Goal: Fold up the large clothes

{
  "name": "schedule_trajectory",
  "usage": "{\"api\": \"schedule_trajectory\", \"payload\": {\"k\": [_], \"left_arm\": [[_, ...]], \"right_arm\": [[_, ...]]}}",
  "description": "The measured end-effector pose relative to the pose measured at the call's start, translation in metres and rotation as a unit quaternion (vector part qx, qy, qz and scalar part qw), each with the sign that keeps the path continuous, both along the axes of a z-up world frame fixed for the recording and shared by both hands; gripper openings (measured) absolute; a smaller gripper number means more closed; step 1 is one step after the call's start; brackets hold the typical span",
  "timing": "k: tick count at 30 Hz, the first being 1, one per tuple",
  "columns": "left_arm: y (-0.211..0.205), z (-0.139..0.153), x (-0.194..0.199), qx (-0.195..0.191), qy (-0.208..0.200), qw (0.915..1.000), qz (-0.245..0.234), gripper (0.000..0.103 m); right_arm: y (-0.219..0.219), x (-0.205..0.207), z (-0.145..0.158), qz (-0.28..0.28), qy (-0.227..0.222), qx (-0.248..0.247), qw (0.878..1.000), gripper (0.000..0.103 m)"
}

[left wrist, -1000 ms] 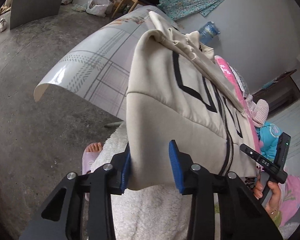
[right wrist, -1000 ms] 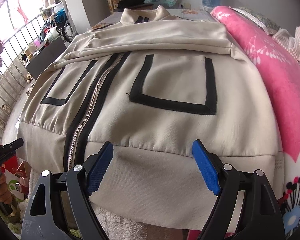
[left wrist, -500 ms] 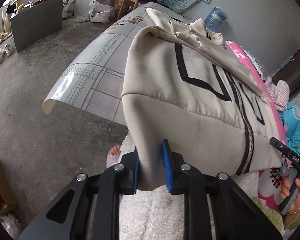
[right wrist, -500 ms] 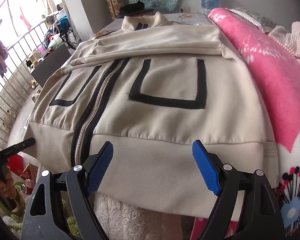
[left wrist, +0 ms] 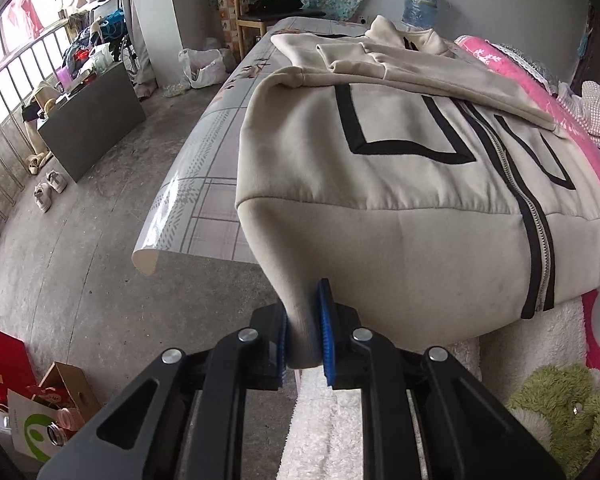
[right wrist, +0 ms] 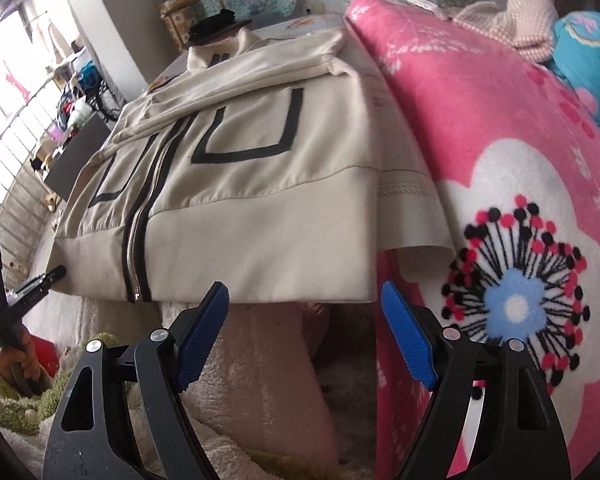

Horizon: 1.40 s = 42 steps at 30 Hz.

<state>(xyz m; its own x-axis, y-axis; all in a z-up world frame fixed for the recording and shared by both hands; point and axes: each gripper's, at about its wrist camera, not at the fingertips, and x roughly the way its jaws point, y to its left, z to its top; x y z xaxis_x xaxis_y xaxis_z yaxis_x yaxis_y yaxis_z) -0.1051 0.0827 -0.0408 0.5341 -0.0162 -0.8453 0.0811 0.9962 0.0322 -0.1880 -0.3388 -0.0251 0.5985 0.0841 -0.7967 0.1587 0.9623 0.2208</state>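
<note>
1. Jacket (left wrist: 400, 184): beige, zipped, spread face-up on the table (left wrist: 204, 184), hem overhanging the near edge.
2. Left gripper (left wrist: 304, 332): pads clamped on the hem's left corner.
3. Right gripper (right wrist: 304, 332): jaws apart, just below the hem, touching nothing.

Pink floral blanket (right wrist: 500, 128) beside patterned tabletop (left wrist: 204, 184); wooden chair (left wrist: 268, 4), water jug (left wrist: 422, 2) behind; shoes (left wrist: 50, 190) on floor.

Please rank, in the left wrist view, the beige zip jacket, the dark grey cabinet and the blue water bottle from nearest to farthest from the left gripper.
1. Beige zip jacket: its hem corner is clamped in the left gripper.
2. Dark grey cabinet: on the floor, far left.
3. Blue water bottle: at the back wall, beyond the collar.
</note>
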Motion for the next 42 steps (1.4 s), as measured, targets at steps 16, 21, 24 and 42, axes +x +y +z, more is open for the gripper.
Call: {"api": "schedule_trajectory", "payload": {"k": [16,21,24,42], "left_arm": [[-0.01,0.005,-0.008,0.037,-0.013,0.9992,-0.003,0.013],[-0.013,0.007,-0.008,0.043,-0.013,0.999,-0.002,0.013],[-0.014,0.007,-0.007,0.045,-0.011,0.9989,-0.001,0.013],[-0.014,0.003,-0.004,0.048,-0.004,0.9988,0.002,0.013]], "right_arm": [[-0.043,0.013,-0.031,-0.05,0.034,0.142,0.988,0.014],[-0.028,0.012,-0.015,-0.025,0.029,0.089,0.995,0.008],[-0.019,0.015,-0.011,-0.012,0.028,0.051,0.998,0.013],[-0.014,0.026,-0.012,-0.005,0.026,0.031,0.999,0.004]]}}
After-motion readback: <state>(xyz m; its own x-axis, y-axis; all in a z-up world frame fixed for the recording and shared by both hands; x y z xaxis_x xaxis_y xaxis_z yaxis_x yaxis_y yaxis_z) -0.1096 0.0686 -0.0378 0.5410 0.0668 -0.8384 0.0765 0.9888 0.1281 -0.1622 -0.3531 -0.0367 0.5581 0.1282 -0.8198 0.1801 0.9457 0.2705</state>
